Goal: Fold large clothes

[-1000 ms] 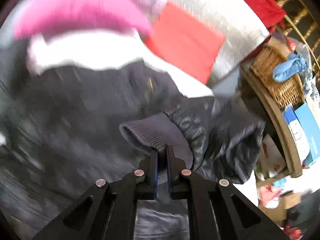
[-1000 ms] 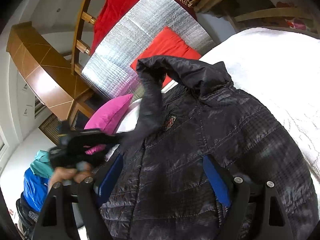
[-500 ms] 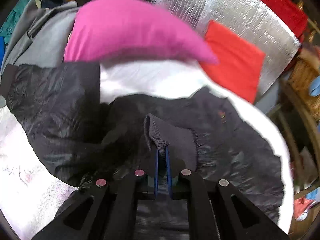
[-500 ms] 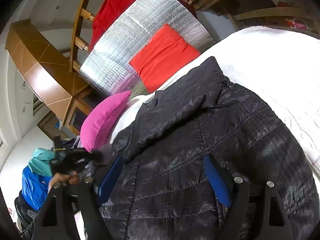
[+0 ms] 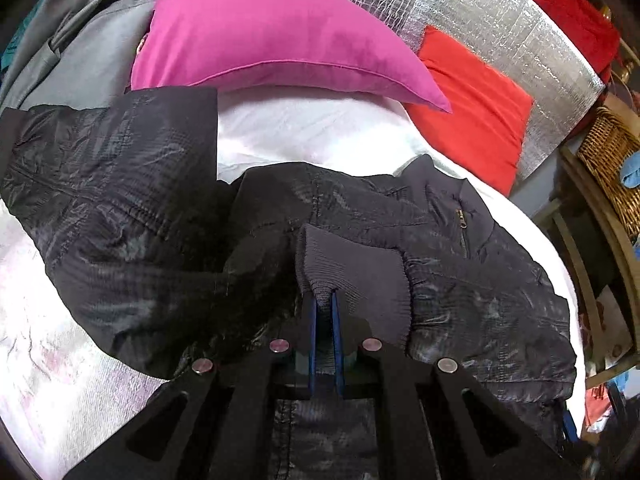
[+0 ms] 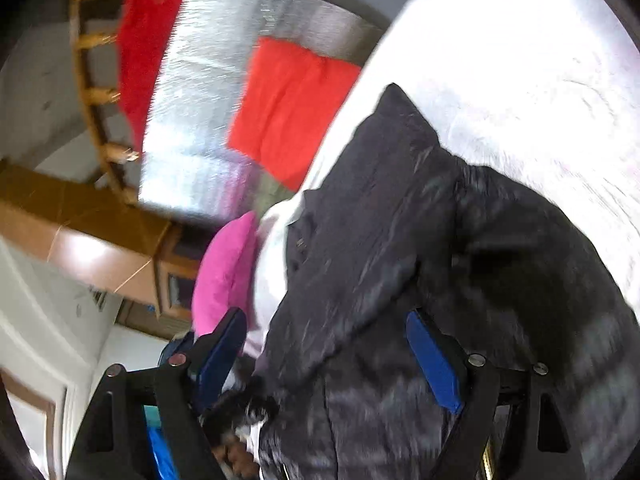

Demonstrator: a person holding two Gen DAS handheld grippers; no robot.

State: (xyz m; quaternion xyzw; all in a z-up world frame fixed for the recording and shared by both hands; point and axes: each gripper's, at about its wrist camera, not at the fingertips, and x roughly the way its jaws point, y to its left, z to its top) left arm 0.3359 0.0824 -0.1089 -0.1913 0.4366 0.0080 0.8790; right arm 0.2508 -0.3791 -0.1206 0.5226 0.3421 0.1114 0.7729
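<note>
A black quilted jacket point(image 5: 460, 272) lies spread on the white bed sheet point(image 5: 312, 136). In the left wrist view my left gripper point(image 5: 325, 300) is shut on the ribbed grey cuff point(image 5: 360, 272) of one sleeve, held over the jacket's body. The other sleeve point(image 5: 108, 184) stretches out to the left. In the right wrist view, which is blurred, the jacket point(image 6: 400, 260) fills the lower middle. My right gripper point(image 6: 328, 336) stands open just above it, blue pads wide apart with jacket fabric seen between them but not pinched.
A pink pillow point(image 5: 272, 36) and a red cushion point(image 5: 476, 108) lie at the bed's head against a silver foil panel point(image 5: 500, 20). A wicker basket point(image 5: 608, 160) stands on a shelf to the right. Grey clothing point(image 5: 80, 52) is piled at the far left.
My left gripper carried the cuff across and lowered it onto the jacket's body. The right wrist view has rolled and shifted, and the raised sleeve no longer hangs in it.
</note>
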